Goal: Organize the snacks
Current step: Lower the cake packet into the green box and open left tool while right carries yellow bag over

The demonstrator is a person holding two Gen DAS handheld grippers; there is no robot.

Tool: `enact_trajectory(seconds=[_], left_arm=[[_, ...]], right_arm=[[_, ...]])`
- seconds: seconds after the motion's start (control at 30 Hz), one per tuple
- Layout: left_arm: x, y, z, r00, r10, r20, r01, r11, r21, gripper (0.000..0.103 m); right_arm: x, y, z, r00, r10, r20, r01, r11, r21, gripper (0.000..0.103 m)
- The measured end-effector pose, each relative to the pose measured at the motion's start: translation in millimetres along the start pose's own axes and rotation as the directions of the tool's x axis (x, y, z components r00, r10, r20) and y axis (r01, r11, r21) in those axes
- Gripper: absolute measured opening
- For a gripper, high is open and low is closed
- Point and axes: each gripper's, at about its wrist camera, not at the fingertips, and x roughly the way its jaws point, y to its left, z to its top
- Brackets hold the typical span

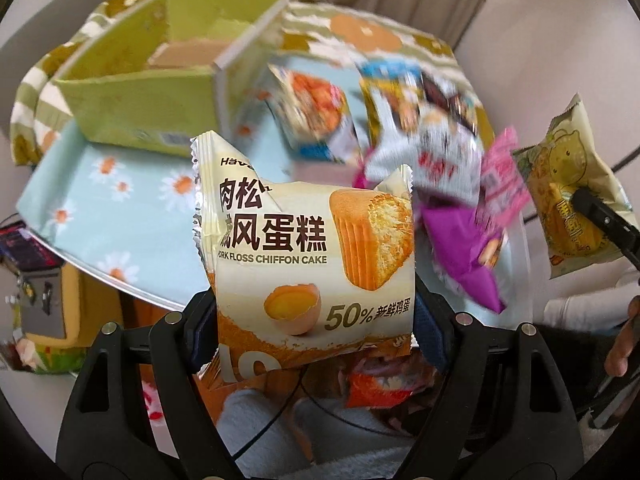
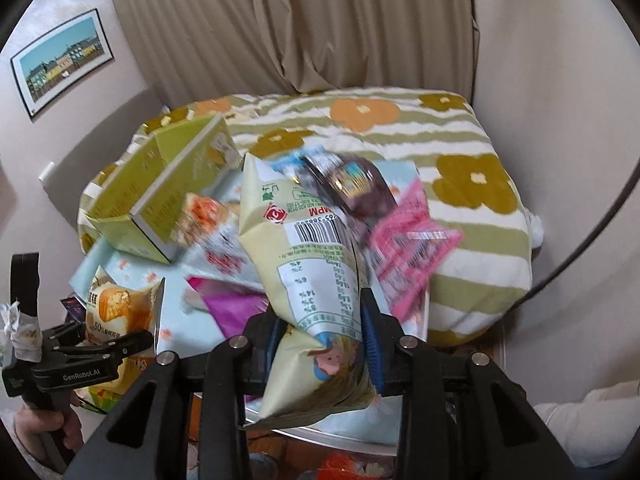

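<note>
The left gripper [image 1: 316, 320] was clamped on a cream chiffon cake packet [image 1: 308, 256], its blue-padded fingers [image 1: 428, 332] pressing the lower sides of the wrapper, which stood upright and lifted clear of the table. The right gripper [image 2: 320, 344] was squeezed tight on a pale yellow snack bag [image 2: 304, 280], held with its barcode and nutrition panel facing the camera, the bag pinched narrow between the pads. In the left wrist view this same bag [image 1: 572, 200] hung at the far right.

Below and beyond both packets lay a heap of snacks [image 1: 420, 128] on a light blue daisy-print table [image 1: 116, 208]: a purple pouch [image 1: 460, 248], a pink wrapper [image 2: 404, 248] and several others too blurred to read, possibly biscuits. A green cardboard box [image 1: 160, 92] stood open at the table's far left, just beside the heap. Behind the table spread a striped blanket [image 2: 460, 168] with orange and mustard flowers, with a beige curtain [image 2: 320, 24] above it and a framed picture [image 2: 60, 60] on the wall.
</note>
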Motion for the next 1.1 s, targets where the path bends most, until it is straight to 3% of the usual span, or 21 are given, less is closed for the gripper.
enact_trajectory(seconds=[0.2, 0.47, 0.8, 1.1], left_arm=[[-41, 30, 41, 0.993, 0.011, 0.119, -0.008, 1.000, -0.025, 0.077], [-63, 100, 136, 0.974, 0.014, 0.225, -0.009, 1.000, -0.023, 0.077], [-32, 174, 262, 0.981, -0.036, 0.191, 0.030, 0.999, 0.034, 0.077], [54, 210, 338, 0.993, -0.078, 0.084, 0.069, 0.992, 0.105, 0.077]], right_arm=[[-4, 33, 37, 0.998, 0.049, 0.037, -0.048, 0.998, -0.027, 0.032], [18, 97, 102, 0.991, 0.091, 0.094, -0.086, 0.995, -0.051, 0.032], [89, 191, 183, 0.990, 0.122, 0.076, -0.121, 0.993, -0.014, 0.032], [163, 236, 223, 0.995, 0.095, 0.041, -0.098, 0.992, 0.082, 0.032]])
